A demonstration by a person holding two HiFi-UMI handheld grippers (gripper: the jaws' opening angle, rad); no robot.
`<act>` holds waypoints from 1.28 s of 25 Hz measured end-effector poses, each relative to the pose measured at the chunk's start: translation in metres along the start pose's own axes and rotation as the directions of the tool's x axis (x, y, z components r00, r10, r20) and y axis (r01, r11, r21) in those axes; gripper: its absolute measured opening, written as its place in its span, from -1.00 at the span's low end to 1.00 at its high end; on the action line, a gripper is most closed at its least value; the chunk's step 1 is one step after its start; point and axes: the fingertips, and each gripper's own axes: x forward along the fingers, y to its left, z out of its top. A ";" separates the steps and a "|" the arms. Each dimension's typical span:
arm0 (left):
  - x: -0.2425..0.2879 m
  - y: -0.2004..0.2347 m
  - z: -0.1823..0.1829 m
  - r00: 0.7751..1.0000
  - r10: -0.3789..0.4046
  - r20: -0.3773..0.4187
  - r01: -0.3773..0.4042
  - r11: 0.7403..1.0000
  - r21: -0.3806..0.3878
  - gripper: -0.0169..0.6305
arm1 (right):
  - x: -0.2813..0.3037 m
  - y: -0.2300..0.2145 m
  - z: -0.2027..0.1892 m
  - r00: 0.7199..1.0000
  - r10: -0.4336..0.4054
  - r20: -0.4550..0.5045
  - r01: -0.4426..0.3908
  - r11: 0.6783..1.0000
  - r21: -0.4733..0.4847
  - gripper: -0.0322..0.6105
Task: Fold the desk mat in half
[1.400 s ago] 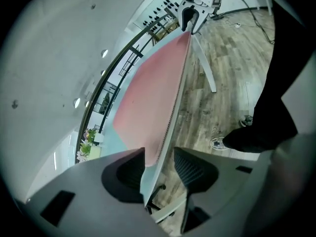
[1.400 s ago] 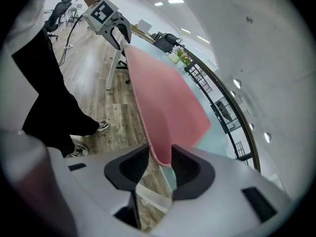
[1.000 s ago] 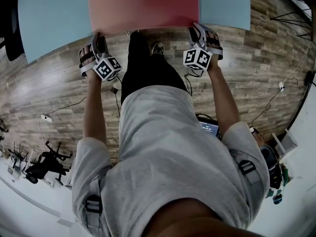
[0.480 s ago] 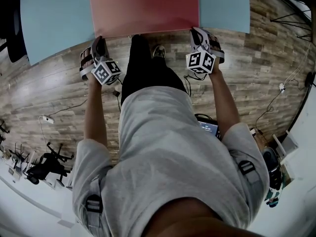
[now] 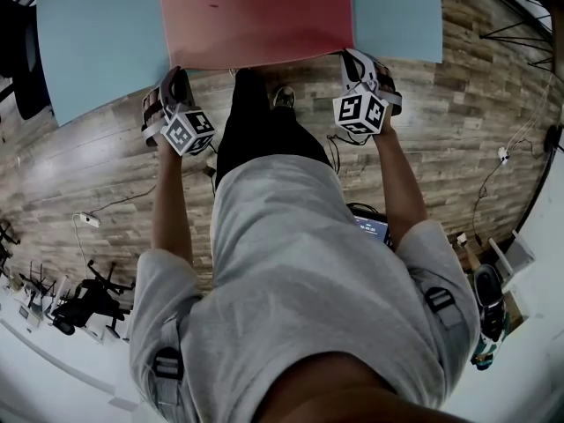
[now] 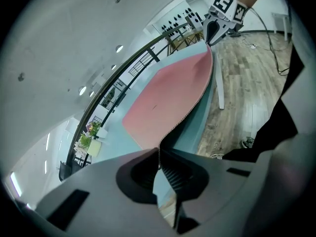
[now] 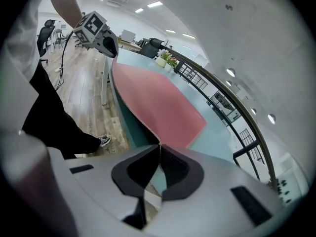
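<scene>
A red desk mat (image 5: 256, 16) lies on a light blue table (image 5: 97, 33), its near edge at the table's front. My left gripper (image 5: 176, 70) is shut on the mat's near left corner. In the left gripper view the corner is pinched between the tips of that gripper (image 6: 159, 149), and the mat (image 6: 163, 93) curves up off the table toward my right gripper (image 6: 213, 31). My right gripper (image 5: 352, 55) has its jaws closing on the near right corner, which sits pinched at its tips (image 7: 159, 144). The mat (image 7: 158, 102) runs on to my left gripper (image 7: 109, 43).
Wooden floor with cables lies below the table's front edge. The person's legs and shoes (image 5: 282, 91) stand between the grippers. A black chair (image 5: 18, 51) is at the far left. Potted plants (image 7: 165, 58) stand at the table's far end, and a white table leg (image 6: 218, 90) stands below.
Both grippers have shifted only slightly at the mat's near corners. The mat's near edge now stands a little out past the table's front edge.
</scene>
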 end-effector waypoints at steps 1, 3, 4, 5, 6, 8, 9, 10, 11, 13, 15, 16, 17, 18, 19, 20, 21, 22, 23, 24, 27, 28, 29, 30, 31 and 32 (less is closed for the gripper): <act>0.002 0.003 0.002 1.000 0.000 0.002 0.000 1.000 -0.003 -0.86 | 0.001 -0.003 0.001 1.000 -0.003 0.000 0.003 1.000 0.002 -0.83; 0.005 0.008 0.006 1.000 -0.001 0.008 0.001 1.000 -0.004 -0.86 | 0.002 -0.007 0.005 1.000 -0.009 -0.002 0.009 1.000 0.004 -0.83; 0.008 0.011 0.007 1.000 -0.003 0.011 0.003 1.000 -0.002 -0.86 | 0.003 -0.010 0.006 1.000 -0.012 -0.003 0.012 1.000 0.006 -0.83; 0.010 0.014 0.009 1.000 -0.006 0.013 0.006 1.000 -0.001 -0.86 | 0.004 -0.012 0.008 1.000 -0.014 -0.004 0.014 1.000 0.008 -0.83; 0.012 0.016 0.010 1.000 -0.010 0.014 0.010 1.000 -0.002 -0.86 | 0.005 -0.014 0.010 1.000 -0.015 -0.006 0.015 1.000 0.011 -0.83; 0.017 0.019 0.013 1.000 -0.020 0.015 0.020 1.000 -0.004 -0.86 | 0.008 -0.018 0.012 1.000 -0.018 -0.010 0.018 1.000 0.018 -0.83; 0.019 0.021 0.014 1.000 -0.024 0.015 0.024 1.000 -0.006 -0.86 | 0.010 -0.020 0.012 1.000 -0.020 -0.013 0.020 1.000 0.022 -0.83; 0.022 0.023 0.016 0.999 -0.029 0.016 0.029 1.000 -0.008 -0.86 | 0.012 -0.022 0.013 1.000 -0.022 -0.017 0.022 0.999 0.026 -0.83; 0.026 0.025 0.017 0.999 -0.034 0.017 0.034 0.999 -0.011 -0.86 | 0.014 -0.024 0.015 1.000 -0.023 -0.021 0.023 0.999 0.029 -0.83; 0.034 0.028 0.018 0.999 -0.051 0.017 0.051 0.999 -0.014 -0.86 | 0.021 -0.028 0.017 0.999 -0.021 -0.033 0.023 0.999 0.036 -0.83; 0.041 0.030 0.019 0.997 -0.073 0.015 0.073 0.997 -0.015 -0.86 | 0.028 -0.031 0.019 0.999 -0.018 -0.044 0.020 0.999 0.040 -0.83; 0.044 0.030 0.019 0.996 -0.085 0.015 0.085 0.996 -0.017 -0.86 | 0.030 -0.033 0.019 0.999 -0.016 -0.050 0.018 0.999 0.042 -0.83; 0.047 0.031 0.020 0.995 -0.097 0.017 0.097 0.995 -0.019 -0.86 | 0.032 -0.035 0.019 0.998 -0.014 -0.056 0.017 0.999 0.045 -0.83; 0.050 0.031 0.021 0.994 -0.109 0.019 0.109 0.994 -0.022 -0.86 | 0.034 -0.036 0.019 0.998 -0.012 -0.062 0.015 0.999 0.050 -0.83; 0.052 0.032 0.023 0.992 -0.122 0.021 0.122 0.992 -0.024 -0.86 | 0.036 -0.038 0.019 0.998 -0.009 -0.069 0.013 0.998 0.057 -0.83; 0.056 0.033 0.025 0.991 -0.135 0.024 0.136 0.990 -0.027 -0.86 | 0.038 -0.041 0.018 0.997 -0.006 -0.076 0.011 0.998 0.065 -0.83; 0.059 0.033 0.027 0.988 -0.149 0.027 0.150 0.988 -0.031 -0.86 | 0.040 -0.042 0.017 0.996 -0.002 -0.084 0.008 0.997 0.073 -0.83; 0.062 0.035 0.029 0.986 -0.164 0.029 0.165 0.986 -0.034 -0.86 | 0.043 -0.043 0.017 0.996 0.004 -0.094 0.003 0.997 0.078 -0.83; 0.066 0.036 0.030 0.983 -0.180 0.031 0.181 0.983 -0.037 -0.86 | 0.046 -0.044 0.017 0.994 0.013 -0.105 -0.005 0.997 0.082 -0.83; 0.069 0.037 0.030 0.980 -0.197 0.032 0.198 0.979 -0.040 -0.86 | 0.049 -0.044 0.017 0.993 0.024 -0.117 -0.014 0.996 0.084 -0.83; 0.078 0.039 0.029 0.965 -0.260 0.030 0.261 0.964 -0.055 -0.86 | 0.060 -0.044 0.017 0.987 0.060 -0.148 -0.045 0.994 0.103 -0.83; 0.081 0.039 0.029 0.960 -0.278 0.030 0.280 0.958 -0.064 -0.86 | 0.063 -0.044 0.017 0.985 0.074 -0.157 -0.057 0.992 0.115 -0.83; 0.084 0.040 0.028 0.955 -0.293 0.031 0.295 0.953 -0.072 -0.86 | 0.067 -0.043 0.017 0.982 0.088 -0.166 -0.067 0.989 0.128 -0.83; 0.086 0.041 0.028 0.951 -0.306 0.033 0.308 0.948 -0.076 -0.86 | 0.070 -0.043 0.017 0.980 0.100 -0.175 -0.075 0.987 0.141 -0.83; 0.088 0.041 0.028 0.947 -0.319 0.036 0.321 0.944 -0.078 -0.86 | 0.073 -0.044 0.016 0.977 0.109 -0.184 -0.081 0.985 0.152 -0.83; 0.090 0.041 0.029 0.942 -0.332 0.039 0.334 0.939 -0.079 -0.86 | 0.076 -0.044 0.015 0.974 0.116 -0.195 -0.085 0.983 0.162 -0.83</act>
